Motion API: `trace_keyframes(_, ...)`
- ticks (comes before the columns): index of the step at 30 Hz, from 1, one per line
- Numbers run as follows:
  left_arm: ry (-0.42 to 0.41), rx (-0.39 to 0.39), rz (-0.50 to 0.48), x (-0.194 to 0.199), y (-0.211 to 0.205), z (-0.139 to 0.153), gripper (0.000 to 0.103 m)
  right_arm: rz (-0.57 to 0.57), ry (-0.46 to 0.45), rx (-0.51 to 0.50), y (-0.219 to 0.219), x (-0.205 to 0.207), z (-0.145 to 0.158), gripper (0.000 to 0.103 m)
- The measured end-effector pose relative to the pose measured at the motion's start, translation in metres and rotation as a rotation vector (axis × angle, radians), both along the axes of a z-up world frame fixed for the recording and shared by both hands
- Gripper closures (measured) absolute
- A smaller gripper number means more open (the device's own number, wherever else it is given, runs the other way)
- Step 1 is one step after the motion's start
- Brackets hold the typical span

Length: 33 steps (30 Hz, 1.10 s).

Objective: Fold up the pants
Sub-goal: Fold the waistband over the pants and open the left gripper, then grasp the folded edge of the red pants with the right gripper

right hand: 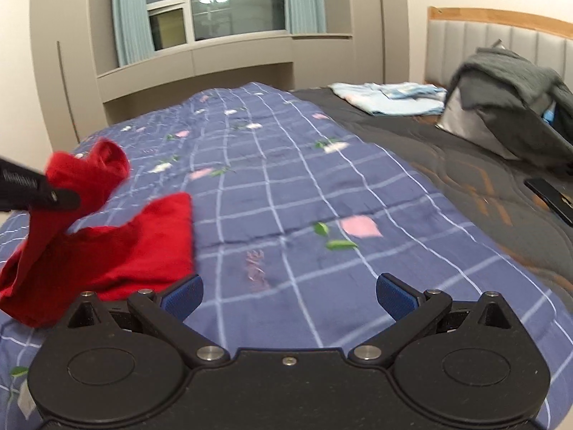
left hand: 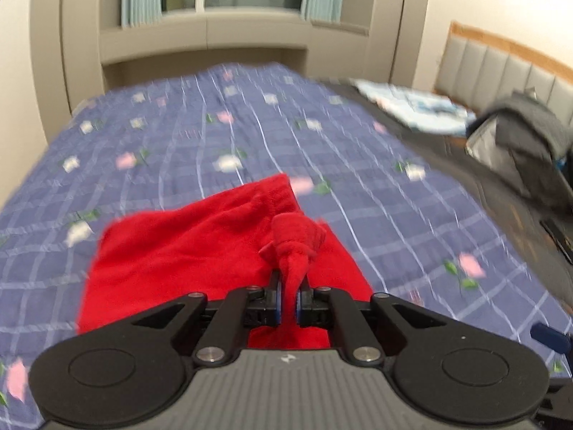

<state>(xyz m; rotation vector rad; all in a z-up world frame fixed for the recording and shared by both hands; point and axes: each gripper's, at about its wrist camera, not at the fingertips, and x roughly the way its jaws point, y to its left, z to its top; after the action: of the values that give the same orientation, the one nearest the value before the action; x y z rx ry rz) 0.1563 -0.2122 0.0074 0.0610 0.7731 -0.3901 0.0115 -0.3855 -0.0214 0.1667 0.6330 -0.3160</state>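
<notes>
Red pants (left hand: 172, 251) lie bunched on the blue checked bedspread (left hand: 215, 136). My left gripper (left hand: 290, 286) is shut on a twisted fold of the red cloth, which sticks up between its blue pads. In the right wrist view the same pants (right hand: 118, 251) lie at the lower left, with a raised bunch of cloth held by the left gripper's black finger (right hand: 39, 193). My right gripper (right hand: 290, 295) stands open over the bedspread (right hand: 286, 186), to the right of the pants, with nothing between its fingers.
A dark grey quilt (right hand: 465, 186) covers the bed's right side. On it lie folded pale blue cloth (right hand: 390, 98), a grey bag draped with dark clothes (right hand: 508, 107) and a black flat device (right hand: 551, 197). A padded headboard (right hand: 501, 36) and a window (right hand: 215, 3) stand behind.
</notes>
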Motion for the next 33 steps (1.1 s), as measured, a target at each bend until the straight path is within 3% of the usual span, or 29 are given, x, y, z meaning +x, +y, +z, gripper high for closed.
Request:
trace_keyframes(4,0.083,-0.028,0.004,0.002,0.01,-0.011,0.089,-0.011,0.019,0.006,-0.003,-0.003,-0.006,0.0)
trace_keyframes(6,0.104,-0.06,0.007,0.001,0.021,-0.009,0.063,-0.006,0.027,0.008,-0.002,-0.002,-0.009,0.0)
trace_keyframes(7,0.108,-0.081,0.01,0.002,0.026,-0.008,0.036,-0.002,0.029,0.01,-0.002,-0.001,-0.01,0.0)
trace_keyframes(8,0.1,-0.1,0.02,-0.001,0.033,-0.004,0.025,0.004,0.03,0.012,0.0,0.0,-0.011,0.0)
trace_keyframes(12,0.087,-0.077,0.027,-0.005,0.049,0.001,0.022,0.039,0.027,0.021,0.01,0.005,-0.011,0.0)
trace_keyframes(19,0.056,-0.021,0.098,-0.008,0.069,0.011,0.004,0.112,0.02,0.033,0.034,0.018,-0.008,0.0)
trace_keyframes(26,0.016,0.038,0.139,-0.009,0.091,0.01,0.001,0.168,0.029,0.022,0.055,0.029,-0.007,0.0)
trace_keyframes(33,0.057,0.052,0.158,0.0,0.11,-0.004,0.001,0.193,0.028,0.007,0.069,0.035,-0.009,0.0)
